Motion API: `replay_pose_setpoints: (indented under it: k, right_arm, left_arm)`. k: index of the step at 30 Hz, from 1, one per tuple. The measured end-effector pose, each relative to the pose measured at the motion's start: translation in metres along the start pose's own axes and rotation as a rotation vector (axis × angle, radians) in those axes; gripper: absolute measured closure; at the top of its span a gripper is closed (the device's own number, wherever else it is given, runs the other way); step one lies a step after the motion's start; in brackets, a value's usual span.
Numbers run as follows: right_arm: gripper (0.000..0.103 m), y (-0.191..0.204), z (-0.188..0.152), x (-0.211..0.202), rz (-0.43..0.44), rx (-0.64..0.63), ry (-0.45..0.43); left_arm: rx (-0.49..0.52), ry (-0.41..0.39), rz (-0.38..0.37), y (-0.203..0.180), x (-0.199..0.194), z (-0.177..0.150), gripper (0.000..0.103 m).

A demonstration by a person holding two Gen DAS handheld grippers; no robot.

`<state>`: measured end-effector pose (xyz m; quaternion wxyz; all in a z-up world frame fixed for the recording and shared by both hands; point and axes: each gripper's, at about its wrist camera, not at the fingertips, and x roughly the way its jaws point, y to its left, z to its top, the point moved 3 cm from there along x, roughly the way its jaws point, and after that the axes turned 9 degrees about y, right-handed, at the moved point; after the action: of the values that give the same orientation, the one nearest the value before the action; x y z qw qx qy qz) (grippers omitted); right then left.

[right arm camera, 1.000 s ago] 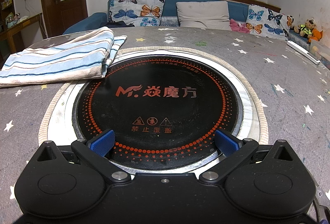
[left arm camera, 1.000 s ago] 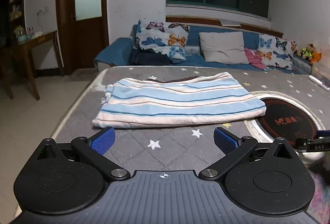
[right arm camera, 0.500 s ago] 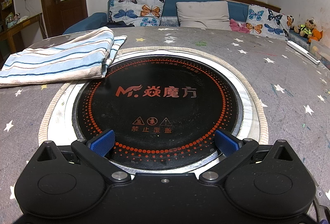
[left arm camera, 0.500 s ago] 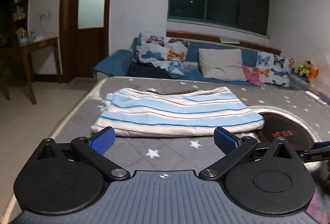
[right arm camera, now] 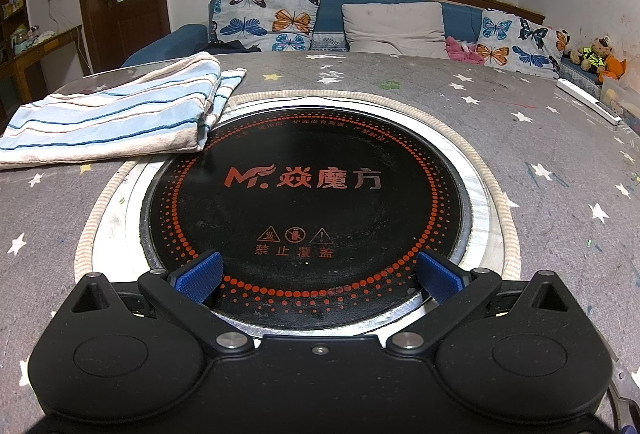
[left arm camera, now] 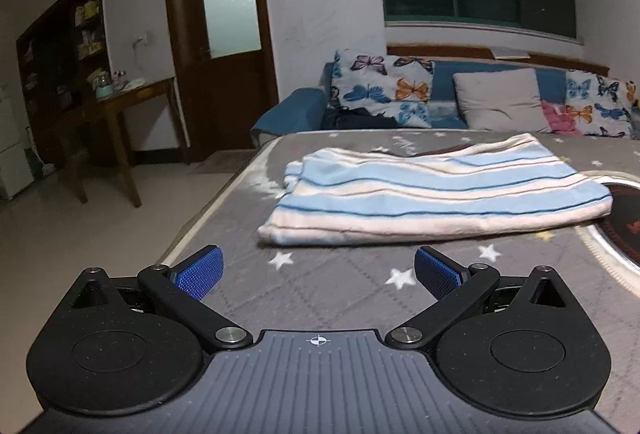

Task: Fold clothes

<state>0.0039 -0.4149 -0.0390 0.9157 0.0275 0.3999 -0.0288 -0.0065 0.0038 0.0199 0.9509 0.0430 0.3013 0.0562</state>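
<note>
One folded blue-and-white striped cloth garment (left arm camera: 436, 194) lies flat on the grey star-printed worktop (left arm camera: 328, 282), the only garment on it, with its long folded edge facing the left tool (left arm camera: 318, 272) and a strip of bare starred cover between the two. The left tool has its two blue-padded fingers (left arm camera: 200, 272) spread wide and holds nothing; it hangs just above the worktop close to the near-left edge, beyond which the pale floor (left arm camera: 80, 234) drops away. The right tool (right arm camera: 318, 276) also stands wide and empty, its two blue pads (right arm camera: 438, 276) sitting over the near rim of the one round black induction hob (right arm camera: 304, 202) set into the worktop inside a silver ring and a woven beige border. In the right wrist view the garment (right arm camera: 116, 114) lies to the left of the hob, and its right-hand corner overlaps the silver ring and touches the edge of the black glass. The stretch of worktop right of the hob carries only printed stars as far as a long white bar (right arm camera: 588, 102) at the far-right edge. Behind the worktop runs a blue sofa (right arm camera: 332, 18) with three cushions: two butterfly-printed ones (right arm camera: 264, 18) and one plain grey one (right arm camera: 394, 28) between them. A wooden side table (left arm camera: 116, 106) stands by the brown door (left arm camera: 224, 46), well apart from the worktop's left edge
</note>
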Motion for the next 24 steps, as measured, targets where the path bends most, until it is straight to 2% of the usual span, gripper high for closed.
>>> replay_pose_setpoints:
  k: [18,24]
  right_arm:
    - [0.0,-0.001,0.001,0.0,0.005,0.005,0.002]
    - [0.0,-0.031,0.017,-0.01,-0.051,0.058,-0.041]
  left_arm:
    - [-0.019,0.053,0.035,0.014,0.018,-0.018,0.0]
    - [-0.058,0.049,0.05,0.028,0.018,-0.013,0.0]
